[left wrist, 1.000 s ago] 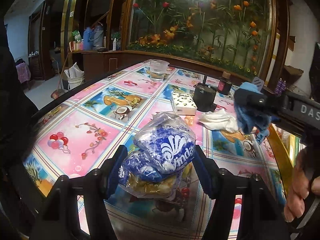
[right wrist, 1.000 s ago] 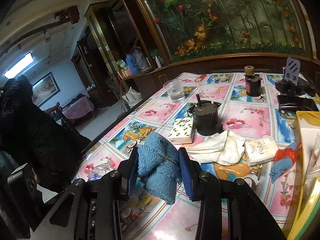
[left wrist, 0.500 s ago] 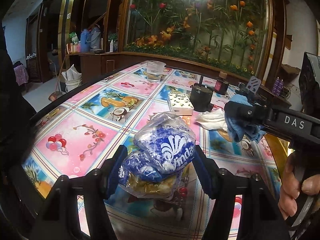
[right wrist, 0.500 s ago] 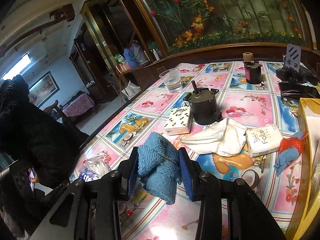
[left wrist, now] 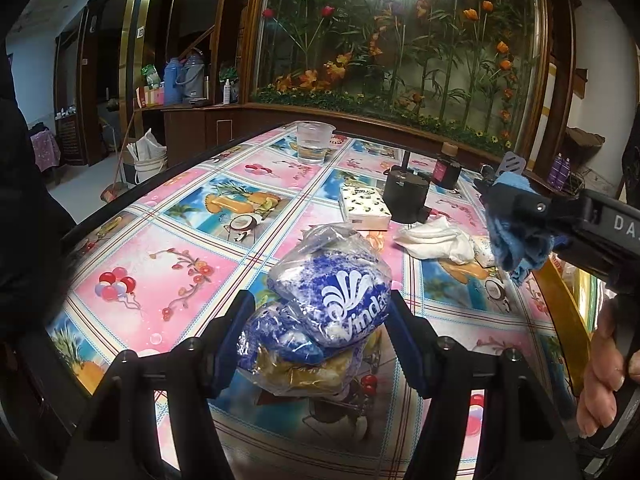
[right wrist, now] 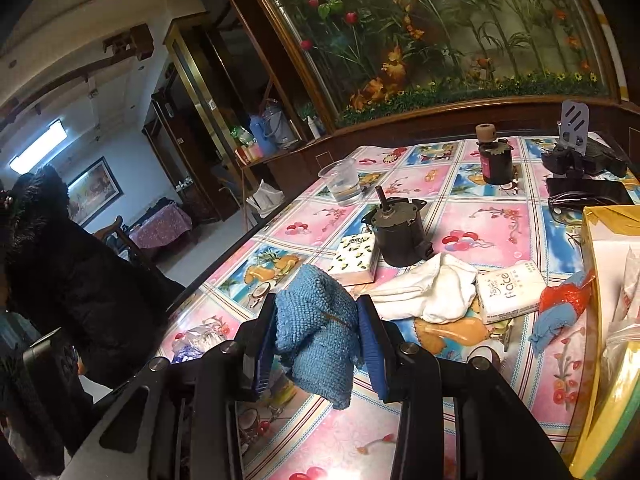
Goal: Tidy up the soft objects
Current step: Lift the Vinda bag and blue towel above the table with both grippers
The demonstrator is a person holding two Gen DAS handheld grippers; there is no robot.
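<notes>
- Your left gripper (left wrist: 320, 320) pinches the blue-and-white tissue pack bag (left wrist: 320, 312), held over the surface (left wrist: 160, 264).
- Your right gripper (right wrist: 318, 332) pinches the blue knitted cloth (right wrist: 316, 328), hanging above the surface.

Blue cloth (right wrist: 316, 332), blue-white speckled bag (left wrist: 332, 300)

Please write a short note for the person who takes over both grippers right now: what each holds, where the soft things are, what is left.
Left gripper: shut on the blue-white plastic pack, above the table.
Right gripper: shut on the blue knitted cloth, held in the air.
On the table: white cloth, tissue pack, red-blue glove.
Left: place both held items, then collect those.
</notes>
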